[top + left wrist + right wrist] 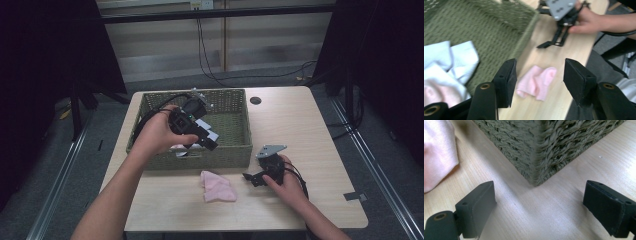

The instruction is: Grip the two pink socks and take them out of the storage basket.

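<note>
A green woven basket (225, 157) stands on the left half of the wooden table (300, 130). My left gripper (207, 140) hovers over its front part, open, with nothing between the jaws. In the left gripper view, that gripper (540, 66) looks down past the basket wall (486, 22) onto a pink cloth (536, 81) on the table. White cloths (456, 57) lie inside the basket. The pink cloth (218, 187) lies just in front of the basket. To its right, my right gripper (252, 178) rests low on the table, open and empty, its jaws (540, 187) facing the basket corner (544, 145).
A dark round hole (255, 100) sits in the tabletop behind the basket's right end. A strip of tape (356, 196) marks the table's right front corner. Cables (210, 60) run across the floor behind the table. Bare wood extends to the right of the basket.
</note>
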The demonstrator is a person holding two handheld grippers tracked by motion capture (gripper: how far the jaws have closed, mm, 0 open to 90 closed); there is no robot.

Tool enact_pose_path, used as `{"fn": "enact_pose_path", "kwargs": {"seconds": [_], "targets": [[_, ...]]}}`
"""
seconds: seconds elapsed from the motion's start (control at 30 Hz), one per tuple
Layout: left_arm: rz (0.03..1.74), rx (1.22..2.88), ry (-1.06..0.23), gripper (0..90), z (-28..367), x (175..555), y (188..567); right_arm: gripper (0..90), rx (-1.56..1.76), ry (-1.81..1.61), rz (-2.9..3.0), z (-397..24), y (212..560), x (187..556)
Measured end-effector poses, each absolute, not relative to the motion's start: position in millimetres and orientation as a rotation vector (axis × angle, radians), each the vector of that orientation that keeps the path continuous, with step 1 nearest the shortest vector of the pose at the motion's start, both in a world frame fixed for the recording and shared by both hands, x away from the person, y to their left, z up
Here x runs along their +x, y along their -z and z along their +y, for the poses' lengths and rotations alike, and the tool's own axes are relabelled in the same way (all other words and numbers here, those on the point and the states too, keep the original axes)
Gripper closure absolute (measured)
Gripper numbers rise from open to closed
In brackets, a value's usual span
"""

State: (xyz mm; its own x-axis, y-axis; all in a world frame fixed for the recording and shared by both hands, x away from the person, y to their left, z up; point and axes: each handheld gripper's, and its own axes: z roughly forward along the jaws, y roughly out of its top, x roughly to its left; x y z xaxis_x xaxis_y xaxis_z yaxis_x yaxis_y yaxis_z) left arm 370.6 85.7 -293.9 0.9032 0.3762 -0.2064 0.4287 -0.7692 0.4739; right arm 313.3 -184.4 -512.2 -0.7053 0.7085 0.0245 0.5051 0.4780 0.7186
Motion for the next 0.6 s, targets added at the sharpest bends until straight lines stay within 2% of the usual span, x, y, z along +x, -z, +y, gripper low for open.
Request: {"fn": "enact_pose_path", "kwargs": {"seconds": [0.23, 0.6], "targets": [[0.703, 2.529, 0.019, 40.6, 111, 410, 311, 10.1, 1.034, -1.054, 2.452, -184, 512, 313], [0.836, 2.540, -0.031, 34.7, 138, 455, 356, 10.1, 1.032, -1.057, 2.450, -184, 512, 313]]}}
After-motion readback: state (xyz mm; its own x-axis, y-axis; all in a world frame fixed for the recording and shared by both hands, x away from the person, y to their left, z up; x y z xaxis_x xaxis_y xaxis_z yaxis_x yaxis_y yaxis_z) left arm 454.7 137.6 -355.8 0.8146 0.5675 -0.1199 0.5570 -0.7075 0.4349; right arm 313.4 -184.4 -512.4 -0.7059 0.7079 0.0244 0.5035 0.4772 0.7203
